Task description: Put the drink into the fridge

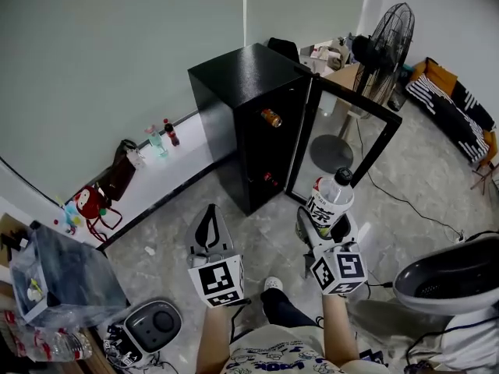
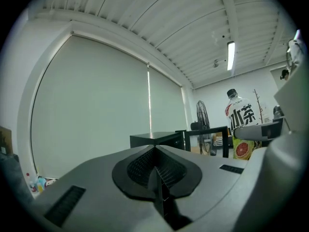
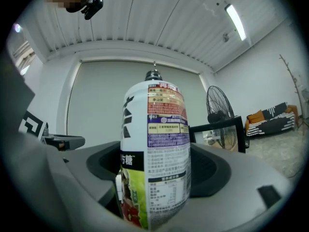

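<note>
Gripping the drink bottle [image 1: 330,197] upright in our right gripper [image 1: 327,226], we face the open fridge [image 1: 242,107] just ahead-left; our left gripper [image 1: 209,223] is clenched, empty.

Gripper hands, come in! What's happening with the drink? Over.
Left gripper shut, empty. Right gripper shut on drink bottle, upright. Fridge ahead, door open; bottle not in yet.

Head view: steeply down on black glossy box fridge [image 1: 249,115], mid-range.
Left gripper view: low, tilted up.
Right gripper view: v. close behind white-labelled plastic bottle [image 3: 157,153].
Shared: fridge, black pedestal fan [image 1: 386,45].
</note>
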### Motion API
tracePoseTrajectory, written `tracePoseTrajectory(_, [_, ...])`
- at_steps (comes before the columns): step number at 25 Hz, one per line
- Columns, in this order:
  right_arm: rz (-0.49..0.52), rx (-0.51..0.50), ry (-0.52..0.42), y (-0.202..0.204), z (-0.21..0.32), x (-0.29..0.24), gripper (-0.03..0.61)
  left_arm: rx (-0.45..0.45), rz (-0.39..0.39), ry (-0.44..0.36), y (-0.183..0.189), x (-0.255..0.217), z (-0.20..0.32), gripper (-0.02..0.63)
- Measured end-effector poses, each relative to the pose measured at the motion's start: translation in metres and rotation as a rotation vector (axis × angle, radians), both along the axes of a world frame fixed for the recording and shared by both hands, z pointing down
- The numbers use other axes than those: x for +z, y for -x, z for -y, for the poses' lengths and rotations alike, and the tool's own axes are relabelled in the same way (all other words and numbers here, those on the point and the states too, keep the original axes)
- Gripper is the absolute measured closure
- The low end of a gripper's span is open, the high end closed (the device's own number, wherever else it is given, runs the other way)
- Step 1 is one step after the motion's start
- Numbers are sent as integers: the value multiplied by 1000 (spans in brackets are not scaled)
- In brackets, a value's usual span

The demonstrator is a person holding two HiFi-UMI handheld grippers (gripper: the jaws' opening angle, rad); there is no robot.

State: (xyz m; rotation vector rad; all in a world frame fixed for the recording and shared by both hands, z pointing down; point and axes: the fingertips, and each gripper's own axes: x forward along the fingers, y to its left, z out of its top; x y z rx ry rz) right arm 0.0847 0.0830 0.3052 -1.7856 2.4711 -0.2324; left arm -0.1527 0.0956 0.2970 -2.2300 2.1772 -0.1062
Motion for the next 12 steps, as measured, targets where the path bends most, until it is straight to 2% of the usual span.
tracePoseTrajectory(6, [-16, -32, -22, -16, 71, -3, 179, -3, 2, -5, -24, -1, 69, 609])
tracePoseTrajectory(12, [-19, -61, -23, -28, 118, 2, 180, 0, 6, 13, -46, 7, 116, 609])
